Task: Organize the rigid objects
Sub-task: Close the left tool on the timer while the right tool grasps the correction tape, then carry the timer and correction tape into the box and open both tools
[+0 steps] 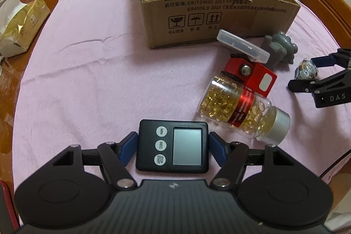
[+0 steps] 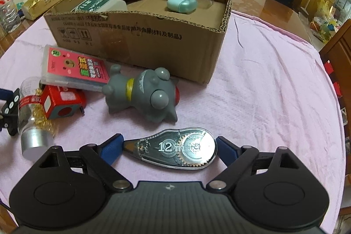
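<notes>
Pick-up step: left gripper [image 1: 172, 146] straddles the digital timer [image 1: 172, 146], right gripper [image 2: 170, 149] straddles the correction tape [image 2: 175, 149]; fingers apart, unclamped. Next: close, lift toward far cardboard box [image 2: 153, 36].

**Hidden, cropped and unclear**

In the left wrist view the right hand-held gripper [image 1: 307, 74] runs off the right edge, and the correction tape [image 1: 306, 72] between its fingers is mostly covered. The clear case [image 1: 242, 45] hides part of the grey toy [image 1: 279, 48]. In the right wrist view the capsule bottle [image 2: 30, 115] is blurred.
</notes>
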`<action>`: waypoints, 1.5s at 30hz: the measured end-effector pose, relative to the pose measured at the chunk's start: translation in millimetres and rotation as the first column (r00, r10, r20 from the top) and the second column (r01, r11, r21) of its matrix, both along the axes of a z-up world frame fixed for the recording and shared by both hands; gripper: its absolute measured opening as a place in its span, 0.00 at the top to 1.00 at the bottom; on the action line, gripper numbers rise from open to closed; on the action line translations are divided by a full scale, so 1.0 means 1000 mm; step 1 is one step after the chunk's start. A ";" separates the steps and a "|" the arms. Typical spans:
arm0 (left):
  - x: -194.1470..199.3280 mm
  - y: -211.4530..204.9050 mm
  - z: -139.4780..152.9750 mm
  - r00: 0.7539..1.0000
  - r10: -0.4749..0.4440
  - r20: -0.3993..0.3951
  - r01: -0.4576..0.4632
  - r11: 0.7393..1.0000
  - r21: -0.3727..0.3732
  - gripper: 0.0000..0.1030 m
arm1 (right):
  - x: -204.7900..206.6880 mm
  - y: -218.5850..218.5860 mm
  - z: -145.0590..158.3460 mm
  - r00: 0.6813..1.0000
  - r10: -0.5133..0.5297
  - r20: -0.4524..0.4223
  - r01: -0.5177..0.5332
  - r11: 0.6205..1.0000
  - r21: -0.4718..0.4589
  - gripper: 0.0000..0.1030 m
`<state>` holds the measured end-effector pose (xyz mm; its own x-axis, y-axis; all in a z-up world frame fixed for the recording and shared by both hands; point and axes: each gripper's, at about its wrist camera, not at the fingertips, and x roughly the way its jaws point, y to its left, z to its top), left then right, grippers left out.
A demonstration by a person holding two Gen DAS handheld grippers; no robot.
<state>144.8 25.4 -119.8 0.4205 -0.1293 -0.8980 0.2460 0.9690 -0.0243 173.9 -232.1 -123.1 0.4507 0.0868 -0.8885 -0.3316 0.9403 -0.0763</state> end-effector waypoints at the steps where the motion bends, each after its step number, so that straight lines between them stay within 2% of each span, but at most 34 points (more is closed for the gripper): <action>1: 0.000 0.002 0.001 1.000 -0.004 -0.004 0.004 1.000 -0.001 0.33 | -0.002 0.000 0.001 1.000 0.003 -0.002 -0.003 1.000 -0.005 0.10; 8: 0.001 0.010 0.007 0.997 -0.076 -0.023 0.077 0.997 0.027 0.33 | -0.010 0.002 0.015 1.000 0.008 -0.005 -0.009 1.000 -0.023 0.10; 18: 0.008 0.017 0.035 0.978 -0.209 -0.014 0.210 0.977 0.034 0.33 | -0.014 0.009 0.052 1.000 -0.004 0.013 0.004 1.000 -0.024 0.10; 25: 0.016 0.008 0.064 0.961 -0.275 0.020 0.274 0.961 0.042 0.33 | -0.002 0.023 0.088 0.994 0.078 0.077 -0.076 0.997 -0.033 0.10; 35: 0.038 -0.015 0.097 0.965 -0.254 0.069 0.253 0.967 0.030 0.33 | 0.054 0.033 0.123 0.960 0.212 0.180 -0.214 0.977 -0.011 0.10; 45: 0.068 -0.027 0.114 0.974 -0.190 0.125 0.185 0.981 0.048 0.33 | 0.115 0.040 0.098 0.955 0.254 0.150 -0.257 0.966 0.002 0.10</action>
